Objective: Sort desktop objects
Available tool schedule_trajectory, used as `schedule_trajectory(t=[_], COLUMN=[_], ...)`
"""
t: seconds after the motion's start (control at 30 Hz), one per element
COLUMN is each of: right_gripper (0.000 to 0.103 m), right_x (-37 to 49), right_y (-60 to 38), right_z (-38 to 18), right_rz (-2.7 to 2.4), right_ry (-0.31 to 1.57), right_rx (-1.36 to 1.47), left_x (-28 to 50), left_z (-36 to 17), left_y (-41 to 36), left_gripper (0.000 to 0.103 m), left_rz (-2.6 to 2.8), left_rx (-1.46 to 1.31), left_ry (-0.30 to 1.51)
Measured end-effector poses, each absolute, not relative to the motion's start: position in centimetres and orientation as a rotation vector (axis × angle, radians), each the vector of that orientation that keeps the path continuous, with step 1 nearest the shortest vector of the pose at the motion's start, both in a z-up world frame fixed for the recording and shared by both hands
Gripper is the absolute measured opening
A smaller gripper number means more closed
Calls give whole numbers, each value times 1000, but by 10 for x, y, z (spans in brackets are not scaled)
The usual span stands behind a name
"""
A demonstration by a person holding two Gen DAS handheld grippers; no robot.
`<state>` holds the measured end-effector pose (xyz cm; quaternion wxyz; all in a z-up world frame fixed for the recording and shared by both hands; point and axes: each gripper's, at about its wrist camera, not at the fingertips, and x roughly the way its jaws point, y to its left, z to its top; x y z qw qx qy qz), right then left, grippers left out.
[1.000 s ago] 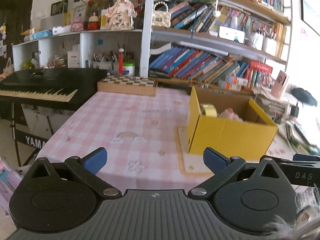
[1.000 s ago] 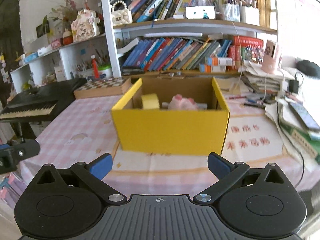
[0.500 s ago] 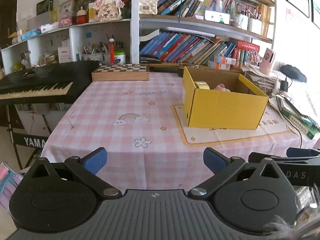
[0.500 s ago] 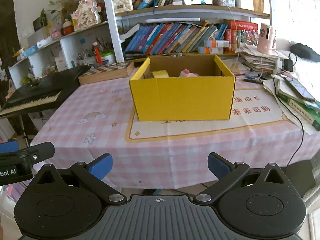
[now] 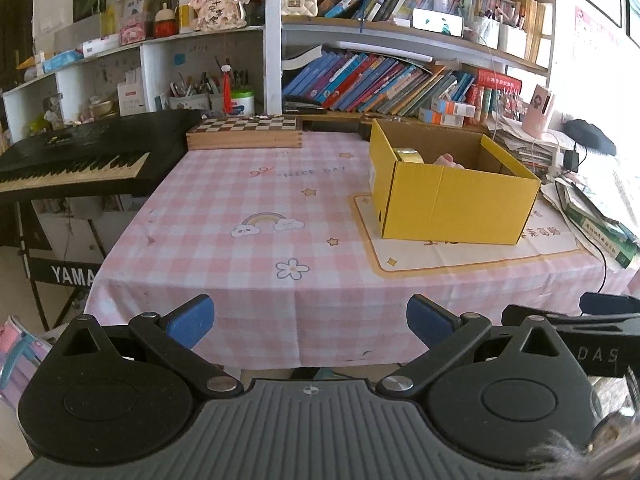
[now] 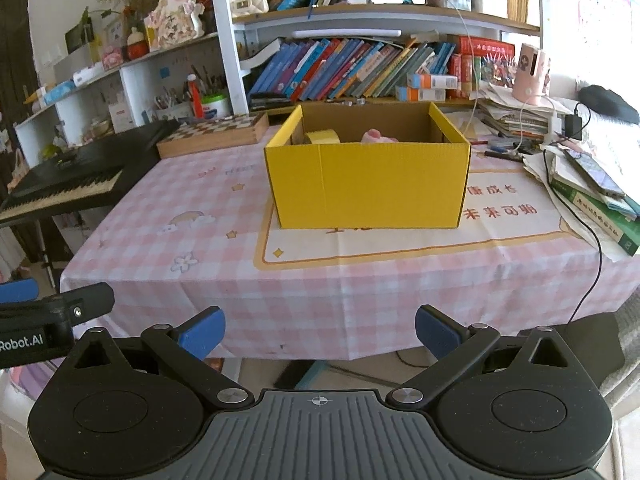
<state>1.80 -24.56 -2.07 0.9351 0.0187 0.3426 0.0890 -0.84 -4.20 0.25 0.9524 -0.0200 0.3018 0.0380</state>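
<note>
From where I sit, the sorting looks close to finished, if not done. The yellow box (image 6: pixel 368 180) stands on the table (image 6: pixel 168 256) on a cream printed mat (image 6: pixel 496 236), and inside it I can make out a roll of yellow tape (image 6: pixel 323 137) against its left wall and something pink (image 6: pixel 376 136) beside the tape, toward the middle of the box. What the pink thing is I cannot tell; the box wall hides most of it.

Left of the box the checked tablecloth lies bare all the way to the wooden chessboard (image 5: pixel 245 132) at the far edge behind the box. Right of the box sit stacked books and papers (image 6: pixel 592 196) with a cable across them; I judge those to be standing clutter, not things to sort, but I cannot be sure.

My left gripper (image 5: pixel 308 320) is released, jaws wide apart with nothing between them, held off the near table edge, well short of the box. My right gripper (image 6: pixel 320 330) is likewise spread and empty, facing the box front from beyond that same edge.

If anything is left, it would be a last check of the clutter right of the box.
</note>
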Motion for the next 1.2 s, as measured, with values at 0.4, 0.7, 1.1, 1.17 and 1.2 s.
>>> schedule_trajectory(t=[0.4,0.7,1.1,1.17,1.2], right_gripper=[102,102,102,102,102], right_x=[18,19,19,20,20], right_y=[-242,-237,-231,-231,-230], right_z=[-21,-22,-21,-21,-21], right_rz=[183,186,184,184,184], right_ry=[708,710,716,717,718], right_rx=[32,30,27,27,27], left_x=[-8,-6,-3,-3,-4], left_z=[2,1,-3,-3,-3], left_y=[-41,-39,-31,-31,-31], left_gripper=[103,103,103,103,103], left_rz=[57,49,46,41,39], left_rx=[-44,-50,-72,-71,-70], left_ry=[618,623,627,627,626])
